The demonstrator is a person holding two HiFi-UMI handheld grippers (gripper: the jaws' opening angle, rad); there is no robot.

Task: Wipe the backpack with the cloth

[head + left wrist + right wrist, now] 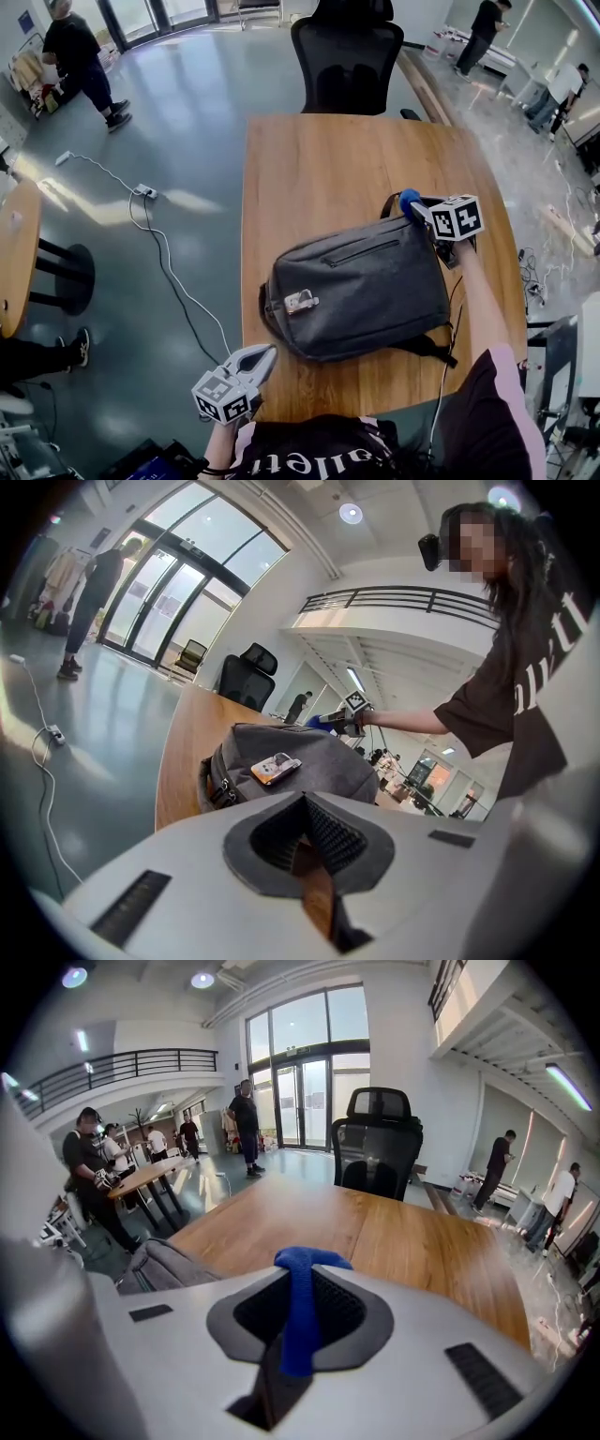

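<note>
Starting nearest, the left gripper (261, 356) is held closed and empty at the table (309, 169) edge, apparently in reserve. The backpack (361, 286) is laid flat mid-table; at its far corner the cloth (409, 201) is pinched by the right gripper (424, 212) for wiping.

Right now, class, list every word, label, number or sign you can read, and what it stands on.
None reads clearly.
Shirt print: white letters, cut off and inverted, unreadable.
Backpack tag: too small.
Wall sign: too small.
Marker cubes: patterns only, no words.
</note>
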